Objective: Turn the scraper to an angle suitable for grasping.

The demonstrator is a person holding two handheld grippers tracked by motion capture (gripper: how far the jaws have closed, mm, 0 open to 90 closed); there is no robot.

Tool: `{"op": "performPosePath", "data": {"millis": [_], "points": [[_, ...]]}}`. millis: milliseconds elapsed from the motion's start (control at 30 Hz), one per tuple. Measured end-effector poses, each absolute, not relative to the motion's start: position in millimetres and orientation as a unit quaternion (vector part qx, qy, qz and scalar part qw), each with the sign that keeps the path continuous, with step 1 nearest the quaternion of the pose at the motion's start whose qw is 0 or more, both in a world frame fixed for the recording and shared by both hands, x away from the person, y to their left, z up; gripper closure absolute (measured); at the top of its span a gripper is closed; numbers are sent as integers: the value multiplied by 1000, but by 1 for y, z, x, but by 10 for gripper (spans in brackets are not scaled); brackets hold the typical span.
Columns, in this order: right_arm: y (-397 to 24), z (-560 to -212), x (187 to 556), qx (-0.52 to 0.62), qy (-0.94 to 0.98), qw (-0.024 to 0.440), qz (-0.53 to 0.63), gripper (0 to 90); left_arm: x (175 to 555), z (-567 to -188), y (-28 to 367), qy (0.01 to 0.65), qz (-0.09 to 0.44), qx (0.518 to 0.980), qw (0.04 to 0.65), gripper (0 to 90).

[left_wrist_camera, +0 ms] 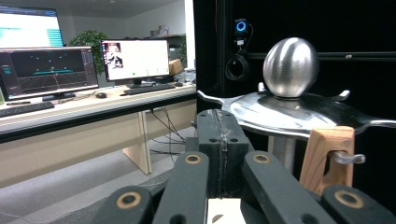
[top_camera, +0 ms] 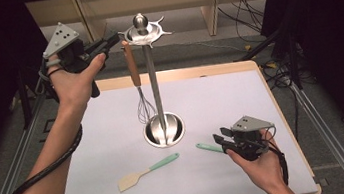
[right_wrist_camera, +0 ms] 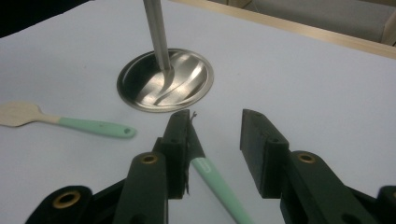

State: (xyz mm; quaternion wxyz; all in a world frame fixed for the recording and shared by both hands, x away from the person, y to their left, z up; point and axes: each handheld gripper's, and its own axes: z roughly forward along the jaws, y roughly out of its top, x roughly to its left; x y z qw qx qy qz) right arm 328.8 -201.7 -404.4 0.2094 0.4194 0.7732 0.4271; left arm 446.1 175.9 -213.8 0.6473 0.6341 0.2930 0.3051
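Note:
A steel utensil stand (top_camera: 155, 86) rises from a round base (top_camera: 153, 135) in the middle of the white table. From one hook of its top disc (top_camera: 138, 37) hangs a whisk (top_camera: 132, 68) by its wooden handle (left_wrist_camera: 327, 156). My left gripper (top_camera: 108, 41) is held high, just left of the disc, with its jaws shut (left_wrist_camera: 219, 137) and nothing between them. Low at the right, my right gripper (top_camera: 222, 138) stands open over a mint-green utensil handle (right_wrist_camera: 217, 184), which lies on the table between the jaws, close to one fingertip (right_wrist_camera: 180, 126).
A spatula (top_camera: 147, 172) with a wooden blade and green handle lies on the table in front of the base. The stand's ball knob (left_wrist_camera: 290, 66) tops the disc. A desk with monitors (left_wrist_camera: 135, 59) stands beyond the table. Cables lie on the floor at the right.

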Motion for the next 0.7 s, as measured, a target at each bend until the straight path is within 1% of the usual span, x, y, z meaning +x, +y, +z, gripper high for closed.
{"op": "performPosePath", "data": {"millis": [167, 233, 467, 500, 533, 700], "points": [[-203, -404, 330, 412, 776, 214, 427, 639, 450, -214, 177, 297, 305, 634, 645, 888], [-202, -404, 329, 418, 774, 202, 431, 639, 451, -214, 177, 297, 305, 636, 644, 889], [-202, -404, 330, 415, 774, 207, 432, 639, 453, -213, 177, 298, 308, 638, 640, 889], [-200, -403, 327, 434, 765, 197, 432, 639, 453, -213, 177, 298, 308, 638, 640, 889], [-201, -403, 328, 424, 768, 207, 432, 639, 453, -212, 177, 297, 309, 638, 639, 889], [-202, -402, 328, 428, 771, 201, 427, 639, 454, -212, 178, 297, 311, 639, 637, 889]]}}
